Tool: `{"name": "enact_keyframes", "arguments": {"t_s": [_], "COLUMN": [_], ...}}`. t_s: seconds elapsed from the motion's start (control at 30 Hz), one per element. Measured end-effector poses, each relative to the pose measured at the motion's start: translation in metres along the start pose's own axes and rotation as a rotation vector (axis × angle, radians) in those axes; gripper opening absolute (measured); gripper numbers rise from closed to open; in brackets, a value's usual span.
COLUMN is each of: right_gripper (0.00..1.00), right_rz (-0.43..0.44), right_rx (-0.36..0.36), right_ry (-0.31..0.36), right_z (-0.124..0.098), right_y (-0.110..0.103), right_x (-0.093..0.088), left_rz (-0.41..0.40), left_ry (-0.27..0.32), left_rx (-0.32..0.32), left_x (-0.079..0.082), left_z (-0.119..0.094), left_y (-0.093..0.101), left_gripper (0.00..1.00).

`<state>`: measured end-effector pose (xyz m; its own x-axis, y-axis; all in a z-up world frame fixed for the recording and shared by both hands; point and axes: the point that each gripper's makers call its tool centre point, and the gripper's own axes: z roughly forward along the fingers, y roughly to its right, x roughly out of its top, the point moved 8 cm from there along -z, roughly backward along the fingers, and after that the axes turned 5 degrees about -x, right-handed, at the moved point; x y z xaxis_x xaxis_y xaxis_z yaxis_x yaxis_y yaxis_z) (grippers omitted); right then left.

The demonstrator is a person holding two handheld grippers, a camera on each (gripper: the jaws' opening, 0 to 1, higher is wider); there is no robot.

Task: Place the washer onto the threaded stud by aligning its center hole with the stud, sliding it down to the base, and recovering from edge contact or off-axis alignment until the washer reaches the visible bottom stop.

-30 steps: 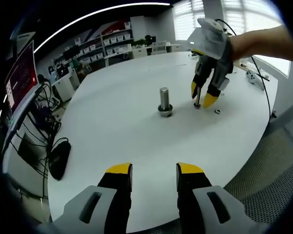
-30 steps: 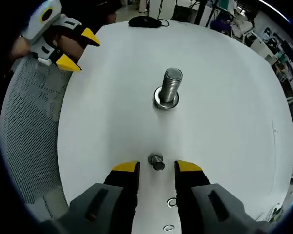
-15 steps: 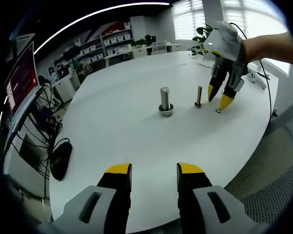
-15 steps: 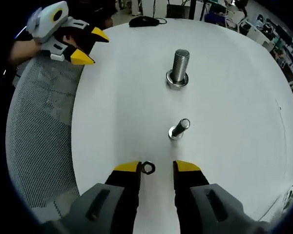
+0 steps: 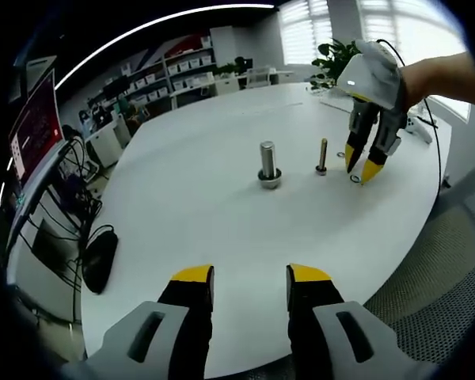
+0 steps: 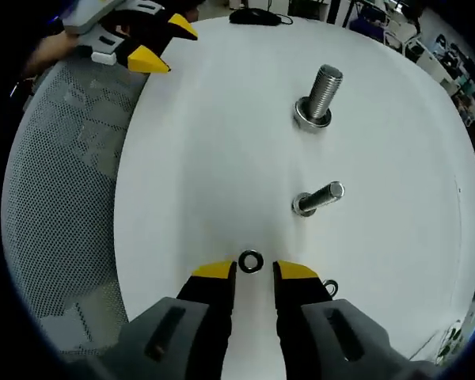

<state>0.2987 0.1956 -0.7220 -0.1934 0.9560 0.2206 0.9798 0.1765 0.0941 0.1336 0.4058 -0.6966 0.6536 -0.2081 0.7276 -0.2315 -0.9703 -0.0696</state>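
Note:
A large threaded stud (image 5: 267, 161) (image 6: 323, 89) stands upright on the white table (image 5: 190, 198) (image 6: 222, 158), with a ring around its base. A thinner bolt (image 5: 322, 156) (image 6: 317, 199) stands to its right. A small metal washer (image 6: 249, 262) (image 5: 355, 180) lies flat on the table, just ahead of and between the yellow tips of my right gripper (image 6: 254, 271) (image 5: 362, 163). Its jaws stand narrowly apart with a gap on either side of the washer. My left gripper (image 5: 251, 275) (image 6: 160, 43) hovers open over the near table edge, holding nothing.
A second small washer (image 6: 330, 286) lies right of my right jaws. A black mouse (image 5: 97, 257) (image 6: 253, 14) sits at the table's edge near a monitor (image 5: 33, 131). A grey mesh chair (image 6: 59, 206) borders the table. A person's arm (image 5: 439, 71) holds the right gripper.
My right gripper has drawn back from the thin bolt to the washer and lowered over it, and its jaws have narrowed around it. The left gripper has stayed still.

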Motion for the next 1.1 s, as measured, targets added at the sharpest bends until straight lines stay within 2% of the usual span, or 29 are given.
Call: {"name": "enact_keyframes", "arguments": {"t_s": [0.13, 0.2, 0.33, 0.53, 0.7, 0.8, 1.0, 1.1], "right_gripper": [0.19, 0.15, 0.14, 0.13, 0.13, 0.13, 0.13, 0.13], "right_rz": [-0.039, -0.040, -0.041, 0.035, 0.029, 0.059, 0.069, 0.098], "right_rx": [0.004, -0.003, 0.000, -0.002, -0.016, -0.005, -0.045, -0.057], "right_ry": [-0.001, 0.006, 0.004, 0.021, 0.006, 0.033, 0.049, 0.080], "right_z": [0.000, 0.000, 0.000, 0.000, -0.003, -0.007, -0.020, -0.029], "right_y": [-0.003, -0.001, -0.001, 0.001, 0.000, 0.000, 0.012, 0.017], "right_x": [0.002, 0.002, 0.002, 0.000, 0.000, 0.004, 0.011, 0.016], "left_rz": [-0.002, -0.001, -0.001, 0.000, 0.001, 0.002, 0.015, 0.013], "left_ry": [0.003, 0.003, 0.001, -0.002, -0.004, -0.005, -0.015, -0.011], "left_rx": [0.003, 0.003, 0.005, 0.004, 0.005, 0.006, 0.001, 0.001], "left_x": [0.000, 0.000, 0.000, 0.000, -0.001, -0.001, -0.001, -0.001], "left_z": [0.000, 0.000, 0.000, 0.000, 0.000, 0.000, 0.000, 0.000], "left_y": [-0.001, -0.001, -0.001, -0.001, -0.001, -0.001, 0.000, -0.001], "left_gripper": [0.35, 0.35, 0.35, 0.35, 0.34, 0.34, 0.34, 0.34]}}
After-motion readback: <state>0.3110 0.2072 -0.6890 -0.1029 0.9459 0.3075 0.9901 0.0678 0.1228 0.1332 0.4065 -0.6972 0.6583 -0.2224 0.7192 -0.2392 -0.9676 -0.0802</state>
